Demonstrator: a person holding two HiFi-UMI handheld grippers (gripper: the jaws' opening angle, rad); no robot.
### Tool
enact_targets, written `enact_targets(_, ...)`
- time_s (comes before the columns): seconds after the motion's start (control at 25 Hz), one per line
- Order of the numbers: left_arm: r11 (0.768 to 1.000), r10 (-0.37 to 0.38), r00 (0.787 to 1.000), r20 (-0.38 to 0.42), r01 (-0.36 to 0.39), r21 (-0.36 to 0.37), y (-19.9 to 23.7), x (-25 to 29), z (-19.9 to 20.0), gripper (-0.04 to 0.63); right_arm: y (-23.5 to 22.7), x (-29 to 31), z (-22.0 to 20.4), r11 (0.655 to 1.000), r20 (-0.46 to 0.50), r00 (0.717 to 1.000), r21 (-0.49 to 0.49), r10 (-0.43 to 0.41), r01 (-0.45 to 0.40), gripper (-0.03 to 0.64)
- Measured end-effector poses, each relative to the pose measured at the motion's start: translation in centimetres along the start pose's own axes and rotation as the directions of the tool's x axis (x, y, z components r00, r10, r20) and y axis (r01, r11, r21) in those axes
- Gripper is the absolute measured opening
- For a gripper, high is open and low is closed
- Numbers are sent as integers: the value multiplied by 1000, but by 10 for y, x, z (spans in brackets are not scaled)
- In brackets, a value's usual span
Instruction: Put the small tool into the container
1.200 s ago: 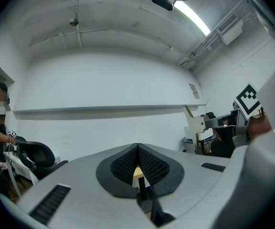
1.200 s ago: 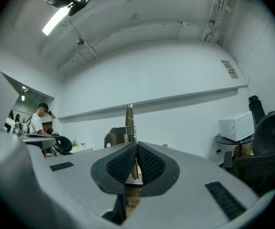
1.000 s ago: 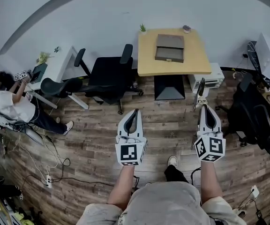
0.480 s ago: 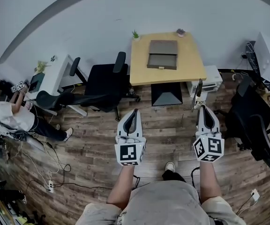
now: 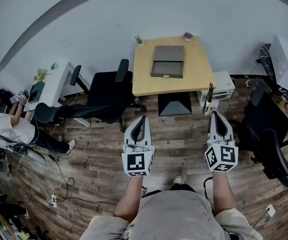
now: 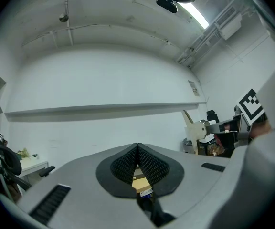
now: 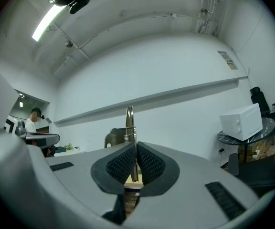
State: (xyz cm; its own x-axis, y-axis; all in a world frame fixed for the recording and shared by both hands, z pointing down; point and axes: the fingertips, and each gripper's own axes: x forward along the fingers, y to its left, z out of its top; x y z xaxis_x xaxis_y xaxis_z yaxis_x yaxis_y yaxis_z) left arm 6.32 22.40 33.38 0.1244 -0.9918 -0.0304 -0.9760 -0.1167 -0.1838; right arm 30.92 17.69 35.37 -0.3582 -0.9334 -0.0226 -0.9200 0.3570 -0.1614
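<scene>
Small tool (image 7: 129, 123): one; container (image 5: 168, 61): one

The person wears a grey shirt (image 5: 176, 216) with short sleeves. Just past the shirt's front edge is a white shoe (image 5: 178, 180). Further out from the shirt, the left gripper (image 5: 143, 119) and right gripper (image 5: 215, 115) have pale grey shells. Each carries a cube (image 5: 136, 164) with black and white square marks. Their fingers (image 6: 123, 165) are black with a tiny bumpy pattern
</scene>
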Motion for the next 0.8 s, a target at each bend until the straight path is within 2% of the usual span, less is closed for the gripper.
enact_targets(0.36, 1000, 6, 1000, -4, -6, 13, -6, 17, 4, 5, -14, 16, 3, 1000, 1, 1000, 1, 17, -17, 20)
enact_targets(0.8, 1000, 4, 1000, -2, -4, 9, -2, 23, -4, 5, -9, 26, -5, 1000, -8, 1000, -12, 24, -24, 20)
